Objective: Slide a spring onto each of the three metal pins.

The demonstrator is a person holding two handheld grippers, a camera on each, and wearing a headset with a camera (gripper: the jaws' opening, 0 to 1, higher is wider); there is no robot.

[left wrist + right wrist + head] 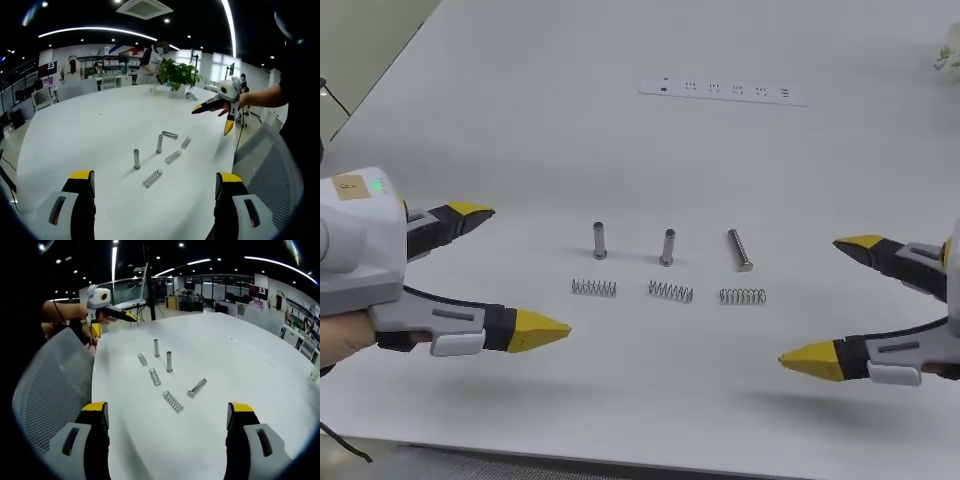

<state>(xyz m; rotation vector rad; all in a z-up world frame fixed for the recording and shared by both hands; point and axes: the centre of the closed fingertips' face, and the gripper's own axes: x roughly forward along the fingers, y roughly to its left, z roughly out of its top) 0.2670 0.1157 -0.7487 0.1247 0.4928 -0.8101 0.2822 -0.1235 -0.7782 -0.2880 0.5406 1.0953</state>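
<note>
Plainly sitting at the very start: finding no spring on any pin yet, and leaving all three slidings to do.

Lying flat on the table [770, 170] in a row: the left spring [593, 288], the middle spring [671, 291] and the right spring [742, 296]. Running their long axes side to side across the head view, each resting just nearer the person than its own pin.

Standing upright, axes pointing straight up: the left pin [599, 241] and the middle pin [667, 247].

Lying on its side: the right pin [739, 250]. Running its long axis roughly away from the person, with the wider head end pointing toward the right spring. Probably needing lifting or righting before taking a spring.

Hovering at either end of the row, well apart from it: the left gripper [510, 270] and the right gripper [832, 302], both holding their jaws spread wide and gripping nothing.
</note>
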